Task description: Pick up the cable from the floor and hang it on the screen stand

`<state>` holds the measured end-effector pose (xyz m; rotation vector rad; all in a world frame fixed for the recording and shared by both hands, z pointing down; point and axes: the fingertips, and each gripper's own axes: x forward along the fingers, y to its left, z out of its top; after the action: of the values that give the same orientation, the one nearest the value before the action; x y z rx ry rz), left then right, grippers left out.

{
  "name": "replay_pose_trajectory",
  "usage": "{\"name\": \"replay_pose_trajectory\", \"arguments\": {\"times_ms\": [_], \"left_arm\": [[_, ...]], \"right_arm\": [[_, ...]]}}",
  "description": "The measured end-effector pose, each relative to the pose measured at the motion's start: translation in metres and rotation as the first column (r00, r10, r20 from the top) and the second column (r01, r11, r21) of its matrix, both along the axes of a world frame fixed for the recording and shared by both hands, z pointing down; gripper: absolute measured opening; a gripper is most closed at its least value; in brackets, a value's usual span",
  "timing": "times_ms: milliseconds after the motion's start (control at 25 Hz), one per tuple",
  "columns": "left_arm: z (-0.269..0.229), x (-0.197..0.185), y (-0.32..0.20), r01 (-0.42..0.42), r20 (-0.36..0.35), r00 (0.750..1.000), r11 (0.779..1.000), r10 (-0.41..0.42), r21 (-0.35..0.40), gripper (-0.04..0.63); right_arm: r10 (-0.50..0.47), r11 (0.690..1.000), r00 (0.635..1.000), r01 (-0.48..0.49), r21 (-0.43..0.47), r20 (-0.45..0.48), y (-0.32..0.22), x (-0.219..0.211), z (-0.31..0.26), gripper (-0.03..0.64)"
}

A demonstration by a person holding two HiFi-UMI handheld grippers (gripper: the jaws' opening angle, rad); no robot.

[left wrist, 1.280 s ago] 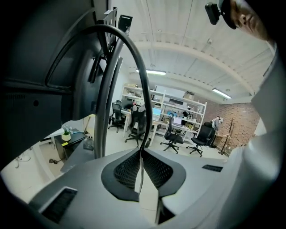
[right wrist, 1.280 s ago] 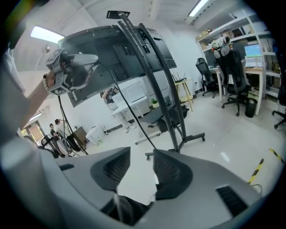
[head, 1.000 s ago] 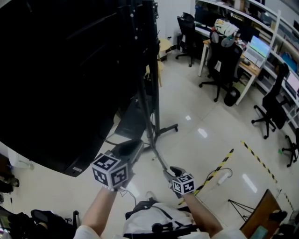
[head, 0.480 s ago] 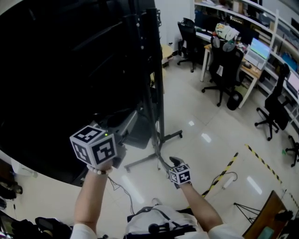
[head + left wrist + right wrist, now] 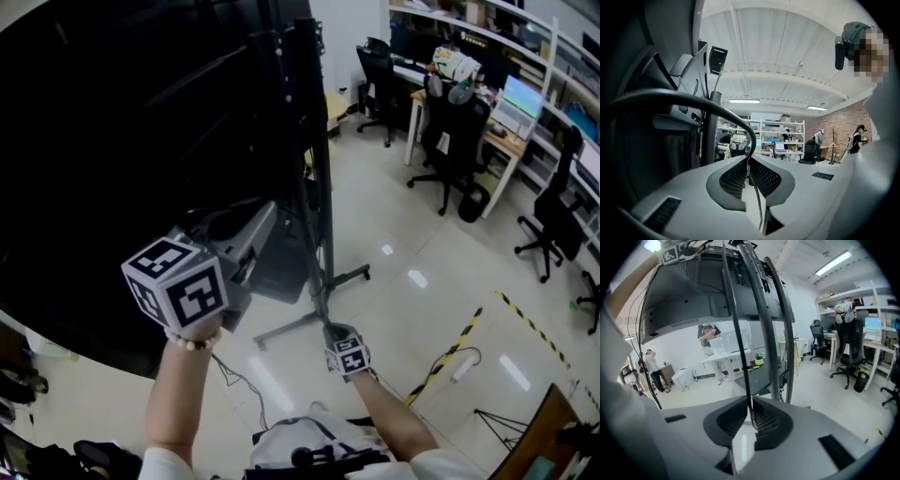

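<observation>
Judging by its sag, the cable (image 5: 743, 371) looks light and limp, best held at two spots: the left gripper (image 5: 748, 166) fingers pinch it, the right gripper (image 5: 749, 413) fingers are closing on it.

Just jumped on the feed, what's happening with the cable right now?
A person is holding the cable up beside the screen stand with both grippers. The left gripper, raised near the back of the screen, is shut on it. The right gripper, lower down, is closing its jaws on the cable too. It doesn't look hung on the stand yet.
</observation>
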<state>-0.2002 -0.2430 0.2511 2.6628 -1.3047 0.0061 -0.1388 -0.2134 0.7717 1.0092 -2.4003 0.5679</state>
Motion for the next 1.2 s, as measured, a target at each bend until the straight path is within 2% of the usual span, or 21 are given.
{"name": "replay_pose_trajectory", "arguments": {"times_ms": [120,320,400,520,600,760,1000,1120,1200], "left_arm": [[0.007,-0.016,-0.005,0.055,0.018,0.998,0.998,-0.055,0.016,0.02],[0.041,-0.026,-0.007,0.123,-0.033,0.992,0.992,-0.123,-0.017,0.012],[0.056,-0.024,-0.01,0.176,0.021,0.984,0.984,-0.176,-0.016,0.014],[0.075,-0.022,-0.015,0.267,0.134,0.955,0.964,-0.265,0.003,0.014],[0.083,-0.023,-0.015,0.32,0.155,0.935,0.947,-0.319,0.014,0.014],[0.073,-0.02,-0.008,0.42,0.121,0.898,0.906,-0.424,0.057,0.014],[0.02,-0.006,-0.005,0.527,0.017,0.846,0.839,-0.534,0.133,0.014],[-0.01,0.005,-0.013,0.563,-0.011,0.821,0.805,-0.571,0.186,0.015],[-0.03,0.006,-0.008,0.595,-0.047,0.798,0.773,-0.601,0.22,0.015]], "right_arm": [[0.009,0.999,1.0,-0.009,0.033,0.012,0.003,0.003,-0.008,0.031],[0.096,0.982,0.982,-0.119,0.143,0.16,-0.015,0.037,-0.09,0.028],[0.103,0.969,0.972,-0.147,0.199,0.212,-0.028,0.054,-0.135,0.026],[0.089,0.943,0.96,-0.167,0.288,0.267,-0.051,0.078,-0.206,0.025],[0.059,0.919,0.961,-0.158,0.362,0.269,-0.067,0.088,-0.249,0.025],[-0.039,0.859,0.968,-0.093,0.503,0.247,-0.103,0.098,-0.324,0.025],[-0.172,0.75,0.966,0.002,0.661,0.192,-0.153,0.117,-0.425,0.025],[-0.246,0.668,0.957,0.055,0.742,0.151,-0.168,0.108,-0.479,0.025],[-0.293,0.611,0.947,0.079,0.787,0.133,-0.173,0.102,-0.512,0.025]]}}
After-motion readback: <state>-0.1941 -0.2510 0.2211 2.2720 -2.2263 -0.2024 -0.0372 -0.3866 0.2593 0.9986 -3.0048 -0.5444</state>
